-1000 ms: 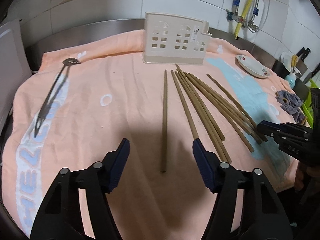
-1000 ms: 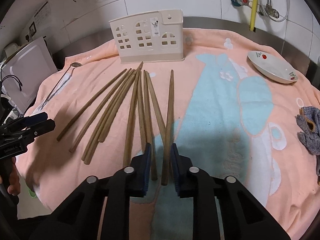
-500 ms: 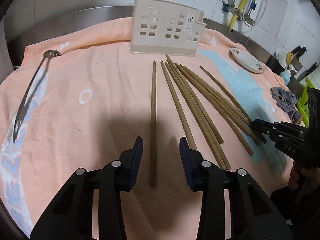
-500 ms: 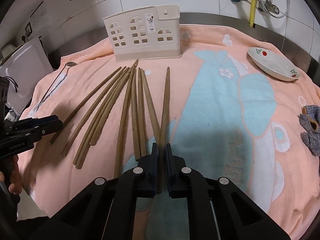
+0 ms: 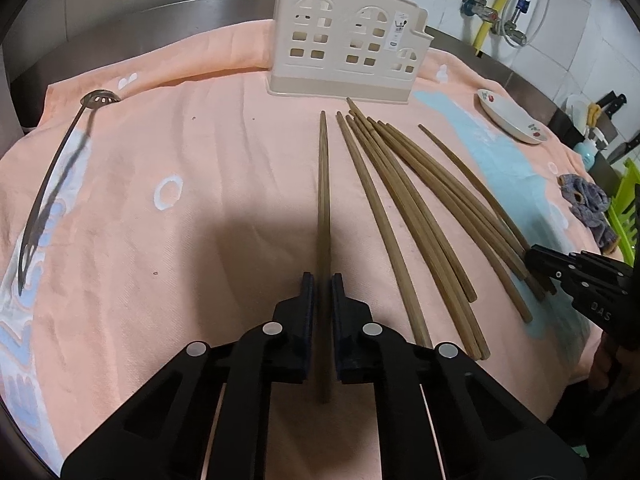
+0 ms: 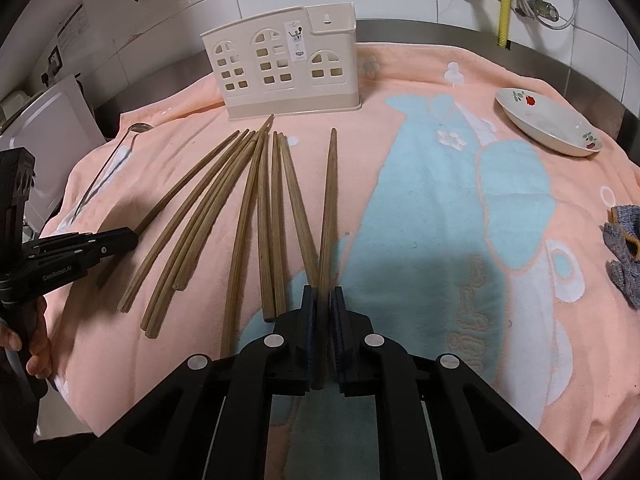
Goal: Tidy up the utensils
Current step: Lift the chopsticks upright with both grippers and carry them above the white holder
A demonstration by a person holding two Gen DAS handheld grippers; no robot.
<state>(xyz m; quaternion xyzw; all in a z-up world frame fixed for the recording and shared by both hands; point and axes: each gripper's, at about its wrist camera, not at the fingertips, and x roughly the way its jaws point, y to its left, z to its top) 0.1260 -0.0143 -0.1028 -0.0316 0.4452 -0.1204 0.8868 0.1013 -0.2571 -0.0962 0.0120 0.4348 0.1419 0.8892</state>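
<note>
Both tongs grip chopsticks. Left gripper [image 5: 324,286] clamps one chopstick [image 5: 323,184]; right gripper [image 6: 323,298] clamps another chopstick [image 6: 329,200], holder [image 6: 280,68] at twelve o'clock.

Both wrist cameras are sitting low and close over the peach towel [image 5: 208,184], facing the cream perforated utensil holder [image 5: 344,44] [image 6: 288,68] at the back wall; both are sharing the spread wooden chopsticks [image 6: 224,216].

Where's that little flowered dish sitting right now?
The dish sits on the towel's far right side in the right wrist view, right of the utensil holder and chopsticks.
</note>
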